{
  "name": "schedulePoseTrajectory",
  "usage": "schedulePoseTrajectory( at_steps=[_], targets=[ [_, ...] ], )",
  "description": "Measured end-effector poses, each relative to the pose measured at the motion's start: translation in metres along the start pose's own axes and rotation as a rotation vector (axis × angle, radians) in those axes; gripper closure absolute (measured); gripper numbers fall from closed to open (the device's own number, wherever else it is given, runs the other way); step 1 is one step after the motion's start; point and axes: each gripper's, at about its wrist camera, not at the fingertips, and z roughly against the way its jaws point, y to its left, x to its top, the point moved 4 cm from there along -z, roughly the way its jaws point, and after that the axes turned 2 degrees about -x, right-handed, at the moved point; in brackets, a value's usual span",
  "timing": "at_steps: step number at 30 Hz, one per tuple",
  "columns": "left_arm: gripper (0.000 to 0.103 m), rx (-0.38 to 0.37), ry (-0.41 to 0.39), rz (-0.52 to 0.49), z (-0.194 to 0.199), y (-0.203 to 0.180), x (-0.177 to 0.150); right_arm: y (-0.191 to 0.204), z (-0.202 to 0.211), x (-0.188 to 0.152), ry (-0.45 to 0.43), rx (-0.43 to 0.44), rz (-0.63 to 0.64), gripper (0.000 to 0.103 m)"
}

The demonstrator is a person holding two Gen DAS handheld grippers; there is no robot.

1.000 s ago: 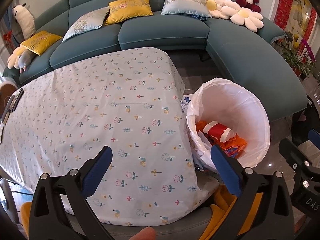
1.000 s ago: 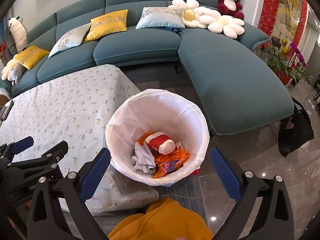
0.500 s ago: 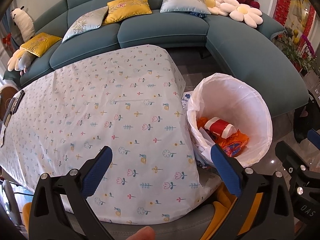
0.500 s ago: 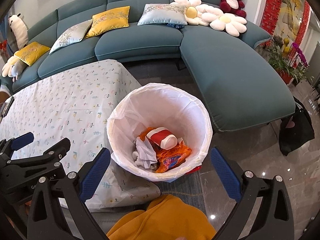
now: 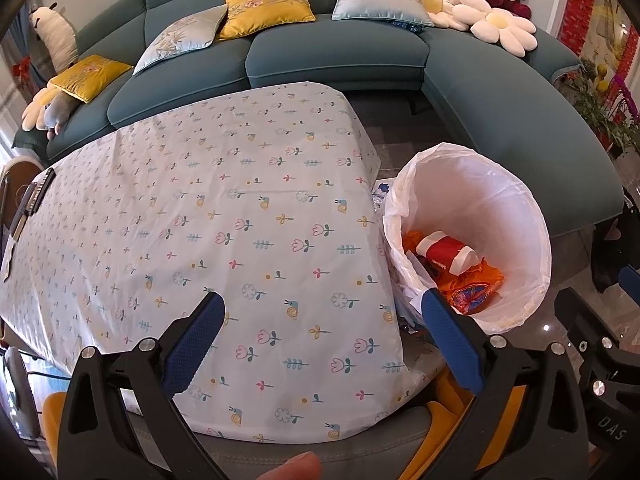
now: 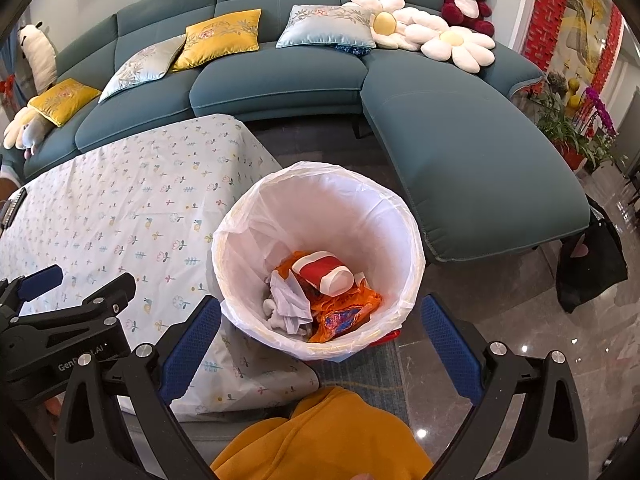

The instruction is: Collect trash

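Note:
A trash bin with a white liner (image 6: 400,216) stands on the floor beside the table; it also shows in the left wrist view (image 5: 532,216). Inside lie a red and white paper cup (image 6: 324,274), an orange wrapper (image 6: 344,312) and crumpled white paper (image 6: 286,300). My right gripper (image 6: 320,340) is open and empty, held above the bin's near rim. My left gripper (image 5: 320,336) is open and empty above the table's near right corner, and it appears at the left of the right wrist view (image 6: 76,300).
The table carries a floral tablecloth (image 5: 200,208). A dark remote (image 5: 34,196) lies at its far left edge. A teal sectional sofa (image 6: 460,140) with cushions wraps around behind. A black bag (image 6: 592,264) sits on the glossy floor at right.
Both grippers have drifted slightly; the bin and table sit a little lower and nearer in both views. The jaws stay open and empty.

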Motion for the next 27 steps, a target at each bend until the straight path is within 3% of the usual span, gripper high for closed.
schedulePoseTrajectory(
  at_steps=[27],
  targets=[
    [0.009,0.003,-0.002,-0.021,-0.0012,-0.0022,-0.0013,-0.0021,-0.0066,-0.0061,0.011,-0.014,0.001,0.007]
  ],
)
